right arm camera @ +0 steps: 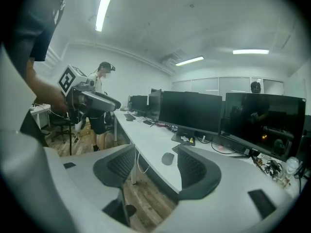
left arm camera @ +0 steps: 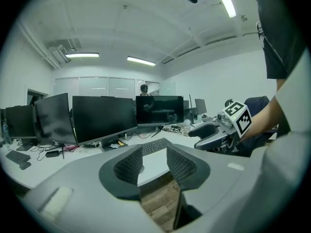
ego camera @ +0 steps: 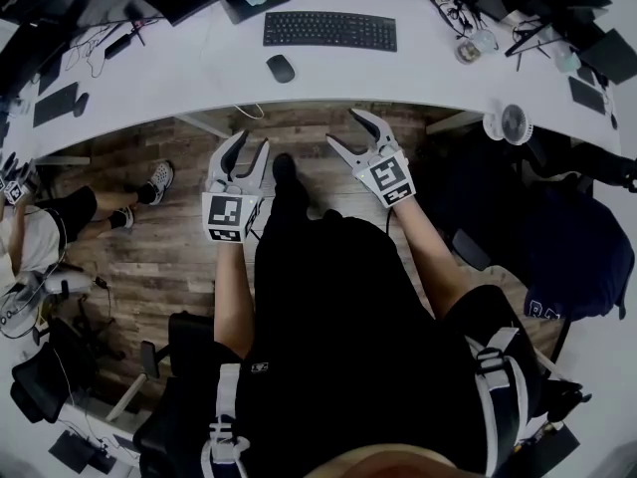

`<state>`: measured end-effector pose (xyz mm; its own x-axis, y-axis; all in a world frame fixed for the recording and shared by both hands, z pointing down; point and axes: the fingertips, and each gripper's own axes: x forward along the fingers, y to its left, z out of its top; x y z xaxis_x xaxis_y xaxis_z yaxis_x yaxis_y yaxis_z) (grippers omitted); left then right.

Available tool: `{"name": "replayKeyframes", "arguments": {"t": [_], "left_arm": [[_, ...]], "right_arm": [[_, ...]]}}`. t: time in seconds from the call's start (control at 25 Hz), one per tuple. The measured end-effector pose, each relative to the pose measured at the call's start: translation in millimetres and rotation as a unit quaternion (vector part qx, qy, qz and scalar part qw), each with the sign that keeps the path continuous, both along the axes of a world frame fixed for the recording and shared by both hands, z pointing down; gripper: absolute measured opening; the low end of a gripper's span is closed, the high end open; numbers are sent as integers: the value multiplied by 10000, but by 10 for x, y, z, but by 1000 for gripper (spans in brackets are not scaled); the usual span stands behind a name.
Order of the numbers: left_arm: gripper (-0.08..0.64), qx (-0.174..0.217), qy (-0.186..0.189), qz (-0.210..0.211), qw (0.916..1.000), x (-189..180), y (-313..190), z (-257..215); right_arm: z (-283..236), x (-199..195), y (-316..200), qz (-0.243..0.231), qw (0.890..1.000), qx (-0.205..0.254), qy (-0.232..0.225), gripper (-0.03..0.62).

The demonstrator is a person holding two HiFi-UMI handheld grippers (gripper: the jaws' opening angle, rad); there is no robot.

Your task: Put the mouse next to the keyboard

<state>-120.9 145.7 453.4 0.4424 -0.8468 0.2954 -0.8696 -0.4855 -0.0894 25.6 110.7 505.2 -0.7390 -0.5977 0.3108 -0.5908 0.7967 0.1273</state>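
Observation:
A dark mouse (ego camera: pixel 281 68) lies on the white desk (ego camera: pixel 189 78) near its front edge, a little left of and nearer than the black keyboard (ego camera: pixel 329 30). Both grippers hover over the wooden floor short of the desk, empty. My left gripper (ego camera: pixel 249 149) is open, below the mouse in the head view. My right gripper (ego camera: pixel 348 133) is open too, to the mouse's lower right. In the right gripper view the mouse (right arm camera: pixel 168 158) shows between the open fingers of the right gripper (right arm camera: pixel 154 168), well beyond them. The left gripper view has the keyboard (left arm camera: pixel 154 146) in the gap of the left gripper (left arm camera: pixel 154 163).
Monitors (left arm camera: pixel 103 118) line the desk's back, with cables and small items (ego camera: pixel 468 48) at the right. A small white fan (ego camera: pixel 512 122) sits at the desk's right corner. A seated person (ego camera: pixel 45 232) is at the left; a dark chair (ego camera: pixel 572 247) stands at the right.

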Motion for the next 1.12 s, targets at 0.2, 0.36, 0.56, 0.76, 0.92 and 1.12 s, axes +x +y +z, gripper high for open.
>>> {"name": "replayKeyframes", "arguments": {"t": [0.2, 0.36, 0.56, 0.76, 0.92, 1.12], "left_arm": [[153, -82, 2, 77, 9999, -179, -225, 30], [153, -208, 15, 97, 9997, -324, -390, 101], [153, -265, -1, 142, 9995, -495, -647, 86], [153, -297, -22, 203, 9993, -678, -951, 99], [153, -388, 15, 315, 9987, -773, -1165, 148], [153, -397, 86, 523, 9978, -848, -1469, 141]], "right_arm": [[-5, -209, -244, 101, 9999, -69, -78, 276], [71, -394, -380, 99, 9997, -206, -62, 276], [74, -585, -603, 190, 9993, -296, -120, 276], [99, -787, -853, 222, 9991, -362, -91, 276], [134, -907, -1027, 292, 9987, -422, -28, 278], [125, -1007, -1274, 465, 9979, -443, 0, 277]]}}
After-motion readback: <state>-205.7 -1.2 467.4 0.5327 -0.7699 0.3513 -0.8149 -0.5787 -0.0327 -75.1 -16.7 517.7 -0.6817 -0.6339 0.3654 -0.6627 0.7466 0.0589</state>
